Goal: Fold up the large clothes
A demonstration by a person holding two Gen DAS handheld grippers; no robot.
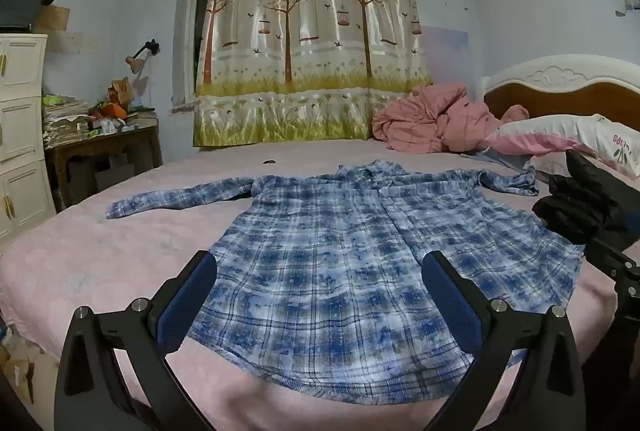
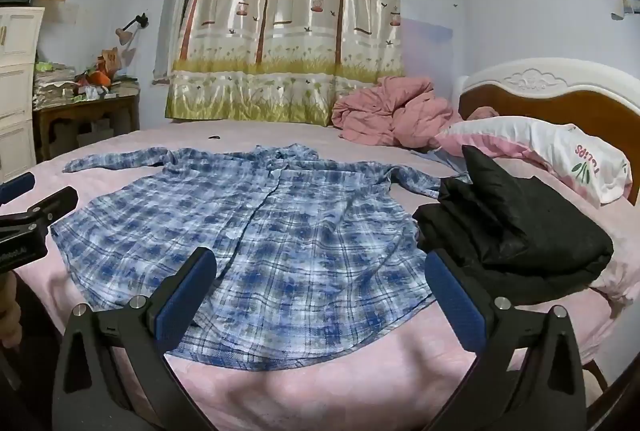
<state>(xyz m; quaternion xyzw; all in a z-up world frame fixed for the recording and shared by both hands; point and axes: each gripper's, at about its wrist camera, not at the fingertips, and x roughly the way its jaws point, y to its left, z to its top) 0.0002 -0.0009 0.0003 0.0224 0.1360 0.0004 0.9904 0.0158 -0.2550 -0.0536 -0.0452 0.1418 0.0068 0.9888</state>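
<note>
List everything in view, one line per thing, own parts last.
shirt: one, blue and white plaid, spread flat on the bed, sleeves out.
black clothes: one folded pile, right of the shirt.
bed sheet: one, pink, under the shirt.
quilt: one, pink, bunched at the far side of the bed.
pillow: one, white and pink, by the headboard.
headboard: one, white and brown, far right.
curtain: one, tree print, over the window.
desk: one, brown, cluttered, far left.
cabinet: one, white, left edge.
left gripper: one, black, blue fingers open above the hem.
right gripper: the same, open.
</note>
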